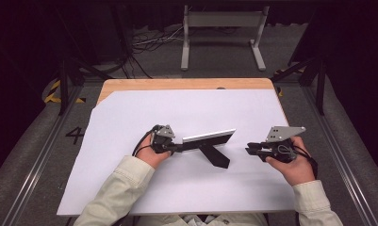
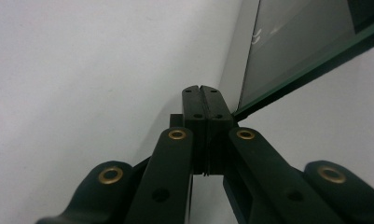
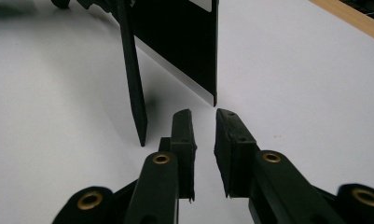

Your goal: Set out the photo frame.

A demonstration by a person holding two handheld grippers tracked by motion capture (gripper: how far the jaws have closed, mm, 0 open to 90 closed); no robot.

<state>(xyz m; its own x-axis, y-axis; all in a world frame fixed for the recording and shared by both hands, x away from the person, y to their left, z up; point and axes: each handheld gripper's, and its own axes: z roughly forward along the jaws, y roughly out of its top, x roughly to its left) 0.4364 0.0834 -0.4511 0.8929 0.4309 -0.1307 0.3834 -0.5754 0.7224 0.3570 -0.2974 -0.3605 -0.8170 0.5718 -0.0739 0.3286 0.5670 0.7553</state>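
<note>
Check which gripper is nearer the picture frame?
Left. The left gripper is shut right at the picture frame, against its left end; the right gripper sits open, apart from its right end.

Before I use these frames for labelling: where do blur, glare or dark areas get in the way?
High view: sharp, white sheet evenly lit, floor behind dark. Left gripper view: left gripper crisp, picture frame glass hazy with faint reflections. Right gripper view: right gripper slightly soft, frame's black back without detail.
</note>
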